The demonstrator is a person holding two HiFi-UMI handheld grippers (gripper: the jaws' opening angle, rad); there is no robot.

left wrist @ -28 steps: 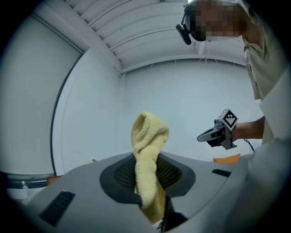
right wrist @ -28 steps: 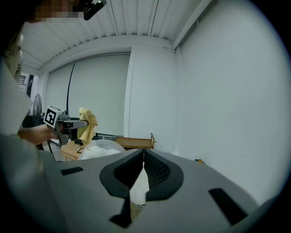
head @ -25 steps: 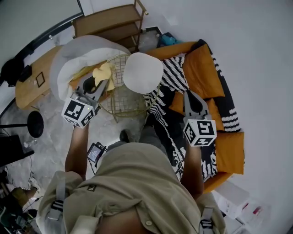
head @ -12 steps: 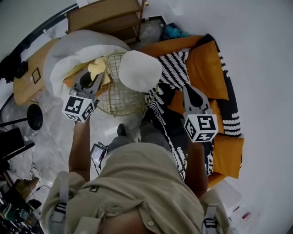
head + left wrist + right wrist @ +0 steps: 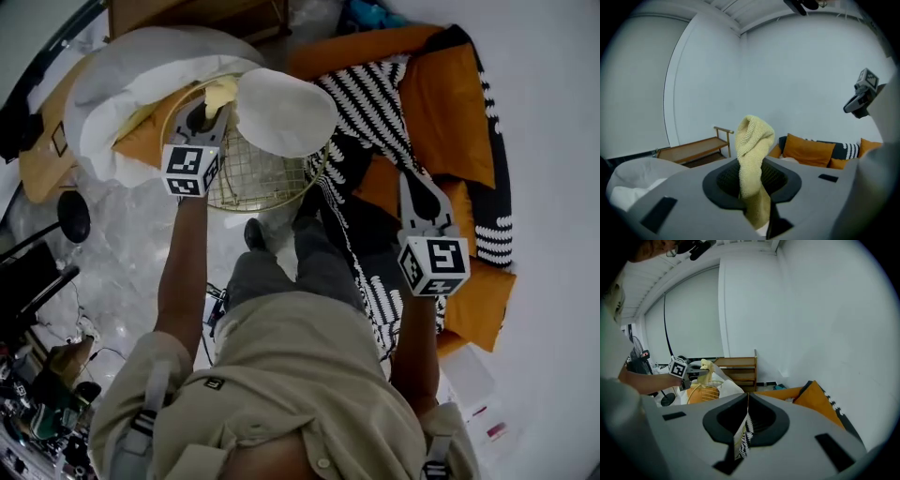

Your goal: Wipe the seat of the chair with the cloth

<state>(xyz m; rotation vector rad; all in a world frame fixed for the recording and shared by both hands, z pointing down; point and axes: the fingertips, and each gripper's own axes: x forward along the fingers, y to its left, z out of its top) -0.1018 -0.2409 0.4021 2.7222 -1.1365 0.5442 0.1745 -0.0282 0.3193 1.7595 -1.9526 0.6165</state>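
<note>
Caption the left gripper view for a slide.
Left gripper shut on the yellow cloth, which stands up between its jaws; wooden shelf and orange cushion behind.

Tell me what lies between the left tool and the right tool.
Head view: the wire chair's near rim, the person's legs and the black-and-white blanket lie between the left tool and the right tool.

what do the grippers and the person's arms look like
Both the left gripper and right gripper are grey with black insets, tapering forward, each carrying a white cube with black square markers. The person wears a khaki short-sleeved shirt with grey shoulder straps.
</note>
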